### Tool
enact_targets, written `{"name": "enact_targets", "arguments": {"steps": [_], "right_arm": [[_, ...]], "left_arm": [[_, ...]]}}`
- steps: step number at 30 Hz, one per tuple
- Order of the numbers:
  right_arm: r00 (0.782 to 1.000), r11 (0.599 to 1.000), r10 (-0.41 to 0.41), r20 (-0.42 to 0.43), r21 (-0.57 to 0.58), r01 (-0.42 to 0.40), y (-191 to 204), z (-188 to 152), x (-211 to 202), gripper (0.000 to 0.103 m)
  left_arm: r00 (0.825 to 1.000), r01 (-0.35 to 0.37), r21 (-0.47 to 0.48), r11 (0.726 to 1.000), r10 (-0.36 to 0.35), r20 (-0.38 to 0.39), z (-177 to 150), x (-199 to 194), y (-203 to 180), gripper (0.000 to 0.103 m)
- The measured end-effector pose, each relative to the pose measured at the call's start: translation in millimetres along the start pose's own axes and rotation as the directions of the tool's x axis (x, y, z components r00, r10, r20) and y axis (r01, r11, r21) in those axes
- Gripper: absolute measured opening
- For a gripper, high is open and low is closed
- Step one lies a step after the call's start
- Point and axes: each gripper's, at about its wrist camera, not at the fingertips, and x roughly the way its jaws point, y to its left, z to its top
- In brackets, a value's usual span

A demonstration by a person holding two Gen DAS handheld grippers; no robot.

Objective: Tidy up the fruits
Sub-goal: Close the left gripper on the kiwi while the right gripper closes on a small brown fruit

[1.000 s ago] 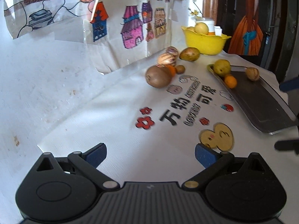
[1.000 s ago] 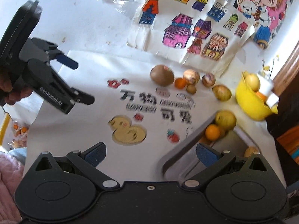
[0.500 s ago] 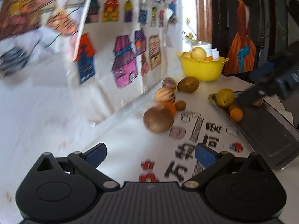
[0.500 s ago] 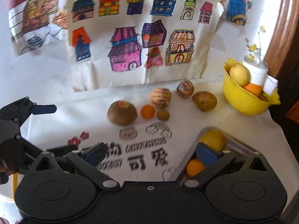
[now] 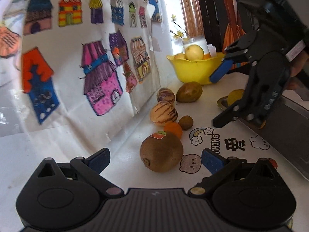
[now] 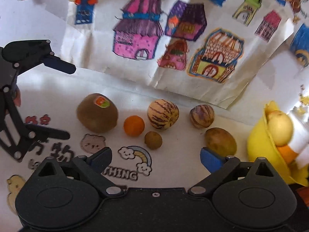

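Kiwi (image 6: 97,113): lies on the white printed cloth (image 6: 173,164), long axis running across the right wrist view, sticker (image 6: 101,102) on its upper side; leftmost of the loose fruit
Same kiwi, left wrist view (image 5: 161,151): just ahead of the left gripper (image 5: 154,159), between the lines of its two fingers, touching neither
Orange (image 6: 134,125): just right of the kiwi, round, a narrow gap between them
Small brown fruit (image 6: 153,140): in front of the orange and the large striped fruit, nearest the right gripper (image 6: 155,157)
Large striped fruit (image 6: 163,114): upright, stripes running top to bottom, close behind the orange
Small striped fruit (image 6: 202,116): to its right, apart from it
Olive-brown oval fruit (image 6: 220,140): long axis slanting down to the right, just past the right gripper's right fingertip
Yellow bowl (image 6: 258,145): at the right edge, holding a pale round fruit (image 6: 280,128) on top
Tray (image 5: 289,123): dark, along the right side in the left wrist view, partly hidden by the right gripper (image 5: 219,96); a yellow fruit (image 5: 234,96) at its far end
Left claw: jaws wide apart, nothing held
Right claw: jaws spread wide, having just narrowed a little, nothing between them
Edges: paper drawings (image 6: 173,38) stand up right behind the fruit row
Open room: bare cloth in front of the row, toward both grippers
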Motion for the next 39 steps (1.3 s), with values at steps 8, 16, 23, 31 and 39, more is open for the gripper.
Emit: {"name": "enact_targets", "arguments": {"steps": [8, 16, 23, 31, 39], "right_arm": [[0.999, 1.0, 0.027, -0.023, -0.002, -0.027, -15.3, 1.0, 37.8, 0.088], [0.995, 0.994, 0.102, -0.02, -0.029, -0.103, -22.1, 4.3, 48.0, 0.074], [0.988, 0.989, 0.151, -0.023, 0.002, -0.151, -34.8, 9.4, 59.3, 0.055], [0.977, 0.977, 0.213, -0.007, 0.004, -0.213, -44.7, 10.3, 60.9, 0.034], [0.986, 0.986, 0.167, 0.012, -0.024, -0.166, -27.3, 6.9, 55.8, 0.028]], "left_arm": [[0.996, 0.08, 0.009, 0.997, -0.079, -0.042, 1.9, 34.1, 6.0, 0.102], [0.989, 0.116, -0.005, 0.993, -0.116, -0.088, 5.0, 54.8, 13.1, 0.093], [0.981, 0.153, -0.036, 0.988, -0.157, -0.113, 6.1, 66.2, 24.3, 0.075], [0.975, 0.191, -0.039, 0.981, -0.194, -0.109, 5.2, 68.1, 27.0, 0.063], [0.981, 0.144, -0.08, 0.986, -0.153, -0.118, 4.0, 61.6, 23.9, 0.062]]}}
